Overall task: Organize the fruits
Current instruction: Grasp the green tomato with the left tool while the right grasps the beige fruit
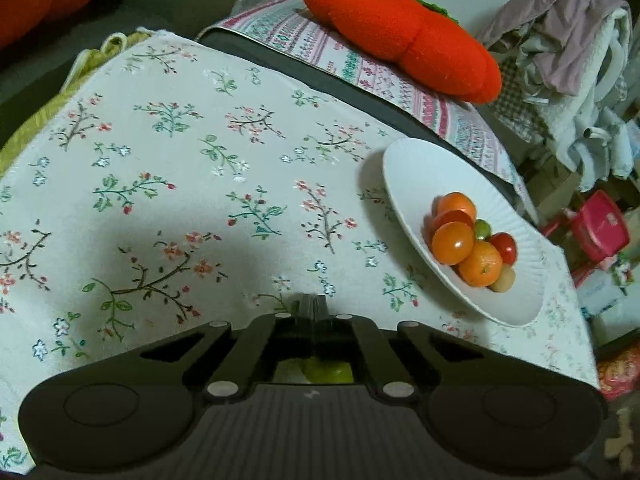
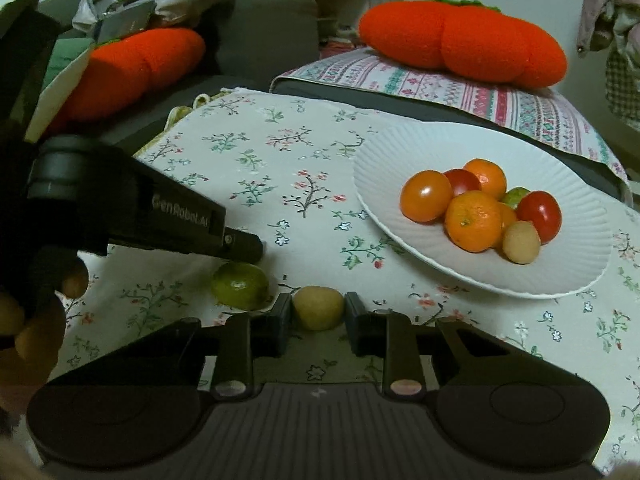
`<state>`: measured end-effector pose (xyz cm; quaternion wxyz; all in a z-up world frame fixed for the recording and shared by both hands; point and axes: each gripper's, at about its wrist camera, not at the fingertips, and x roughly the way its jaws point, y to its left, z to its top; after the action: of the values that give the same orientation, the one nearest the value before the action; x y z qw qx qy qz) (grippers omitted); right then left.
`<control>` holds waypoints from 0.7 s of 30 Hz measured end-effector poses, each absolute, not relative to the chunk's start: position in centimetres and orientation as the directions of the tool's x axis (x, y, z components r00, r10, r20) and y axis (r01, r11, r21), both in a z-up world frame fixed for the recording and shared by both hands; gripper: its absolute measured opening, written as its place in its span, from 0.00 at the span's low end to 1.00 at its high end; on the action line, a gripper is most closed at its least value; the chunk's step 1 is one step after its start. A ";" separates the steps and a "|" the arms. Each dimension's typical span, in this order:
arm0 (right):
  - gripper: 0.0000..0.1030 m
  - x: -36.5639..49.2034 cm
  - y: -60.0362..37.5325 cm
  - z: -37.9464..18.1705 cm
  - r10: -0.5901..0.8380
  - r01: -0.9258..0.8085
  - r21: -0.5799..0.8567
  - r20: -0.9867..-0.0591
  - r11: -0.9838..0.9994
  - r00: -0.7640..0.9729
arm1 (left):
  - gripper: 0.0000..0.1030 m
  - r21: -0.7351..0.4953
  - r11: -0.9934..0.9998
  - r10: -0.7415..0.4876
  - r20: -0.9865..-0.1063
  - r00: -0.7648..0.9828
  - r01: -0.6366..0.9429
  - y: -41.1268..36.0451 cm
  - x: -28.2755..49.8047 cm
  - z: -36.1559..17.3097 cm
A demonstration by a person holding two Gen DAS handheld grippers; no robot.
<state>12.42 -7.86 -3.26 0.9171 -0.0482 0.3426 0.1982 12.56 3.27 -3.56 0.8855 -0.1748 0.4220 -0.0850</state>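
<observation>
Now the right gripper (image 2: 318,312) jaws pinch a tan fruit (image 2: 318,307); the left gripper (image 1: 314,308) jaws are pressed together.

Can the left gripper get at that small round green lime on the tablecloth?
Probably not yet: the left gripper is shut and sits just above the lime; it must open first.

Floral tablecloth (image 2: 256,168) covers the table across mid-frame, with a grey sofa (image 2: 264,40) behind at upper centre holding orange plush cushions (image 2: 464,44), a striped cloth (image 2: 520,104) at upper right, and piled laundry (image 1: 568,60) far right; dim indoor light.
</observation>
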 end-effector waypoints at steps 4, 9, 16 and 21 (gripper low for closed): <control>0.27 12.0 -7.6 -3.1 0.360 -0.433 0.053 -0.651 0.900 0.668 | 0.00 -0.407 0.913 -0.311 -0.723 0.618 -0.018 3.7 12.5 -3.5; 0.46 11.7 -7.9 -2.2 0.357 -0.437 0.039 -0.645 0.899 0.676 | 0.13 -0.465 0.884 -0.347 -0.710 0.613 -0.038 4.9 12.3 -3.0; 0.48 12.5 -10.3 -1.6 0.329 -0.356 0.087 -0.626 0.930 0.707 | 0.40 -0.428 0.903 -0.361 -0.719 0.593 0.031 2.9 11.7 -2.9; 0.42 12.0 -8.3 -2.4 0.365 -0.441 0.047 -0.641 0.896 0.675 | 0.34 -0.317 0.945 -0.301 -0.738 0.604 0.082 1.5 11.6 -3.0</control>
<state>11.95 -8.26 -2.43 0.9134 -0.0557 0.3374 0.2206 11.64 1.48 -2.98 0.8866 -0.1263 0.4317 -0.1080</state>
